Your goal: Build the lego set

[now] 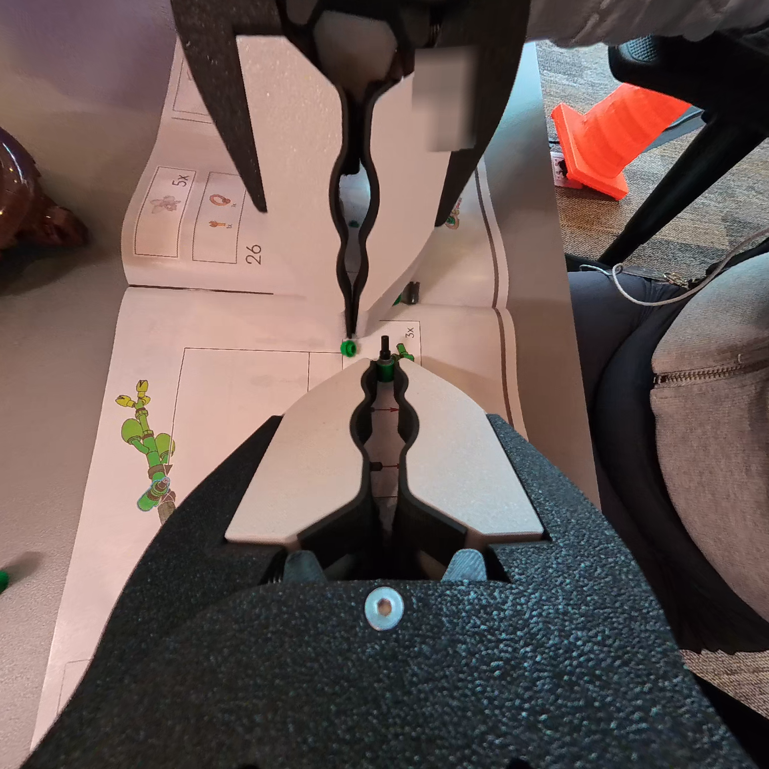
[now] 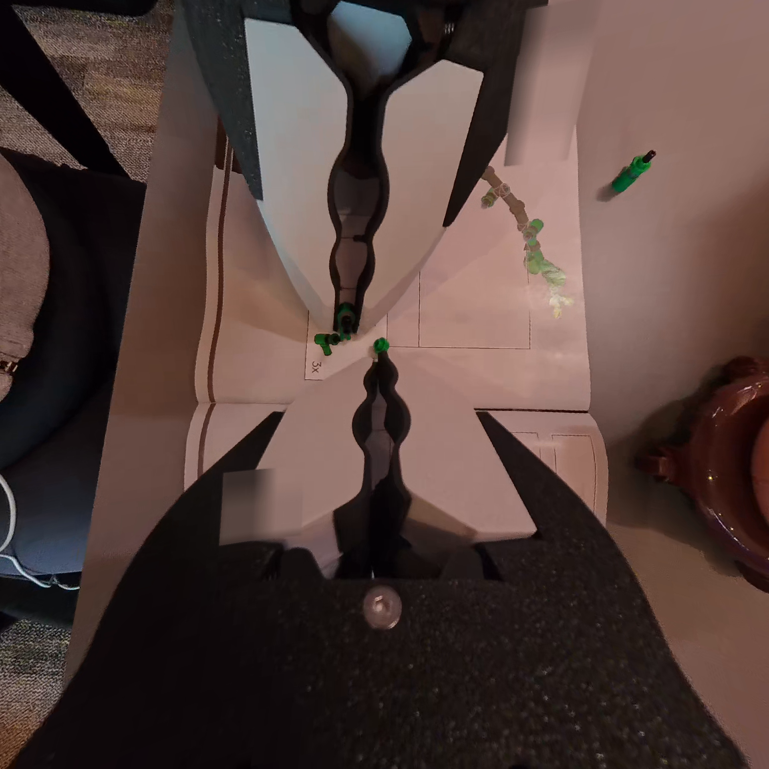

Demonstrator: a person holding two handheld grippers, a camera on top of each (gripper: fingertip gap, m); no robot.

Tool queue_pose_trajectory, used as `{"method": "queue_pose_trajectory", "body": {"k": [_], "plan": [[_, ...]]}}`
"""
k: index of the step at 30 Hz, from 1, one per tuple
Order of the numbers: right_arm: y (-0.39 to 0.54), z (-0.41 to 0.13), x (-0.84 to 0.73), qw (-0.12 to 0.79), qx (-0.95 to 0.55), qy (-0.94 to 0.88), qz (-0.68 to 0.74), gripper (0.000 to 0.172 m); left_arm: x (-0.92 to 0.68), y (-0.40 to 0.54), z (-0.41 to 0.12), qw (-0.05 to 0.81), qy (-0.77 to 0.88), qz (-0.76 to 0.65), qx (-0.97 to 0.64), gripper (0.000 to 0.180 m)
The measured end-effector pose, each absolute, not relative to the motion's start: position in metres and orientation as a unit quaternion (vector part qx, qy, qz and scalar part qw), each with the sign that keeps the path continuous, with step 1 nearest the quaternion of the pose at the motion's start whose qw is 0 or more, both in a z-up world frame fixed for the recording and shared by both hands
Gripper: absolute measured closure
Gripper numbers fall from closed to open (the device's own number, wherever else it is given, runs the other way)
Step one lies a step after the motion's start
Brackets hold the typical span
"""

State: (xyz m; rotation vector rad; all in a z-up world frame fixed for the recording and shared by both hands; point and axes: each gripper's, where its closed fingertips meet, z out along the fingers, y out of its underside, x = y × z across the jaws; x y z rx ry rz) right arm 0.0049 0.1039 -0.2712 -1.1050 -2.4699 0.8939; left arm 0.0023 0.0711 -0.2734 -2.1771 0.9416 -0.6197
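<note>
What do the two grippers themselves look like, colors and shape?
Both match. The left gripper and right gripper each have a black, speckled, rough-textured body with a silver screw at its centre. Their fingers are pale, flat, curved wedges lined with wavy black pads. No cables show on them.

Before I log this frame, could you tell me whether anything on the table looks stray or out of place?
One green piece with a black pin lies alone on the bare table, off the open booklet where the other parts sit. Nothing looks spilled or damaged.
</note>
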Motion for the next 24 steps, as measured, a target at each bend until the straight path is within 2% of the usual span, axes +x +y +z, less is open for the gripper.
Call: {"method": "queue_pose_trajectory", "body": {"k": [10,14,18,24], "plan": [[0.113,-0.265,0.005,0.152,-0.388,-0.864,0.284,0.172,0.002,0.071,-0.273,0.339,0.362,-0.235,-0.836,0.174],[0.109,-0.262,0.006,0.113,-0.383,-0.880,0.258,0.157,0.002,0.072,-0.274,0.341,0.364,-0.231,-0.835,0.174],[0.107,-0.267,0.001,0.070,-0.372,-0.901,0.212,0.157,-0.004,0.071,-0.275,0.353,0.361,-0.192,-0.842,0.174],[0.106,-0.270,-0.003,0.055,-0.367,-0.909,0.189,0.159,-0.018,0.067,-0.274,0.366,0.356,-0.168,-0.843,0.174]]}}
